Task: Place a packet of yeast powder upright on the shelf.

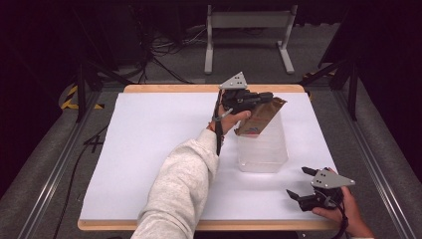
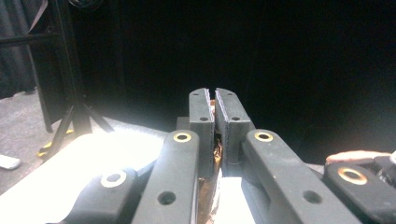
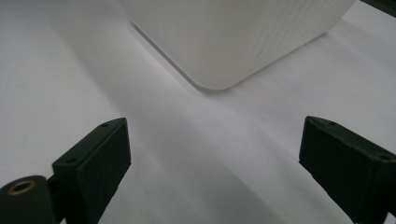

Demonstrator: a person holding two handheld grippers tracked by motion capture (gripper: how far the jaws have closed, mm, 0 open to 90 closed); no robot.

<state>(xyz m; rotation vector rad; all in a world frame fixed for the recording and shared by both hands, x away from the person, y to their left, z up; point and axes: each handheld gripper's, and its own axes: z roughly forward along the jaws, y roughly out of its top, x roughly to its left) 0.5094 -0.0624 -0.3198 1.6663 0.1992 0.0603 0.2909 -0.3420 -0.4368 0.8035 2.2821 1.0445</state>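
A brown foil packet (image 1: 260, 117) hangs tilted over the mouth of a clear plastic container (image 1: 262, 149) at the middle right of the table. My left gripper (image 1: 268, 96) is shut on the packet's top edge, held up by a hand in a pale grey sleeve. In the left gripper view the jaws press together around a sliver of the brown packet (image 2: 215, 149). My right gripper (image 1: 299, 183) rests open near the table's front right corner, nothing between its fingers. In the right gripper view the clear container (image 3: 233, 32) stands just ahead of my right gripper (image 3: 212, 158).
A white sheet covers the wooden table (image 1: 149, 144). Behind the table stand a metal frame (image 1: 249, 35) and loose cables on the floor. Dark stands flank both sides.
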